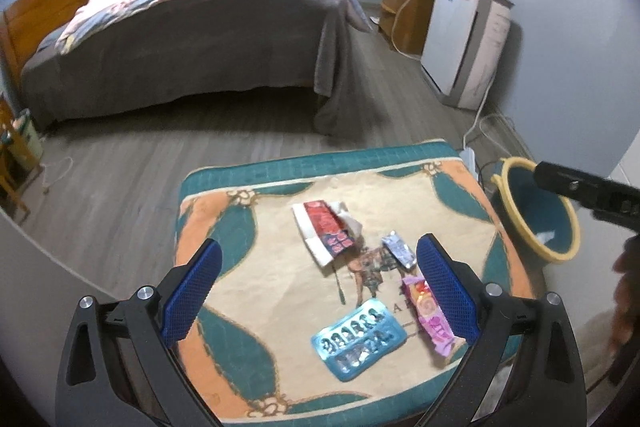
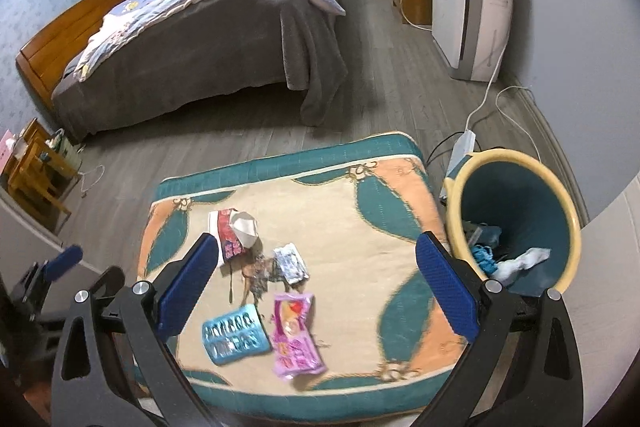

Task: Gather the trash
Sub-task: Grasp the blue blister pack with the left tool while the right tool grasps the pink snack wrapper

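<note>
Both the left tongs (image 1: 318, 281) and right tongs (image 2: 316, 279) hover spread wide, holding nothing, above the crumpled pink plastic wrapper (image 2: 295, 337) on the patterned cushioned counter (image 2: 360, 211).

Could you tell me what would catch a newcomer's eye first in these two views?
Most striking is the litter on the patterned cushion: a pink wrapper beside a blue blister pack, with a silver wrapper and a torn red-and-white packet farther back. To the cushion's right stands a teal bin with a yellow rim, already holding scraps. Both claws, left and right, hover open and empty.
</note>
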The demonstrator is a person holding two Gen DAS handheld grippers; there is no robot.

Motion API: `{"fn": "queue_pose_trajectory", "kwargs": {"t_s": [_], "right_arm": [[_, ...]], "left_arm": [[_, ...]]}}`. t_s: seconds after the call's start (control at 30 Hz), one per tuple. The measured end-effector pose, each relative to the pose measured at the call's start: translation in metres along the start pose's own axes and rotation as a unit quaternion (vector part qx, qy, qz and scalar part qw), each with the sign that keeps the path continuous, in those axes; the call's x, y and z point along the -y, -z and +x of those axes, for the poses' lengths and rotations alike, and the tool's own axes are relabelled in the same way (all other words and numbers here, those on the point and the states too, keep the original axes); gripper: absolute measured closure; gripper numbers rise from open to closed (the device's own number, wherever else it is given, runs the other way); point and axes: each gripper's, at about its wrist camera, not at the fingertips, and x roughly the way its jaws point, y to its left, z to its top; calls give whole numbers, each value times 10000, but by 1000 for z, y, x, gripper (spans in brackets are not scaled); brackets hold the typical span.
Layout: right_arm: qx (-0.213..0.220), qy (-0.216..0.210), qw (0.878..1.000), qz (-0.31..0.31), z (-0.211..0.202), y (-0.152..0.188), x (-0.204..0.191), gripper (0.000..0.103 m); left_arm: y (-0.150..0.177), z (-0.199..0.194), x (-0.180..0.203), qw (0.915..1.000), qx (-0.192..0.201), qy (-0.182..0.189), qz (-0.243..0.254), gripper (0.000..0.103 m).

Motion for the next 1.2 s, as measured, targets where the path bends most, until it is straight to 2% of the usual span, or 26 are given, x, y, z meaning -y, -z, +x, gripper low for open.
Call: {"fn": "queue_pose_trajectory", "kwargs": {"t_s": [0.23,0.43,0.5,0.63,0.73,0.87,0.9,0.97,1.2], "right_arm": [[-433,193,9977,-477,46,36,-18,6],[-982,270,9943,-305,84,54,-7,6],[-1092,402,9927,-325,91,56,-4,6],[-1247,386,9913,-175,99,61,5,6],[-1427,304,9893,-60,103,68,9,6],[-1558,354,9870,-167,109,73,10,8],[-1611,308,9863,-173,111,74,10,11],[-1786,174,9835,-234,117,80,6,22],[-2385,-130,9694,-567,144,98,-14,54]], "left_arm": [[9,16,-25,9993,-244,-33,-285,6],[19,40,-34,9971,-612,25,-446,6],[25,49,-32,9965,-737,-2,-396,6],[40,69,-21,9946,-1011,74,-239,6],[56,86,-11,9909,-1334,80,-161,6],[71,102,2,9853,-1699,16,192,6],[73,104,5,9842,-1743,11,319,6],[76,106,8,9827,-1797,5,452,6],[79,108,5,9805,-1917,28,432,6]]}}
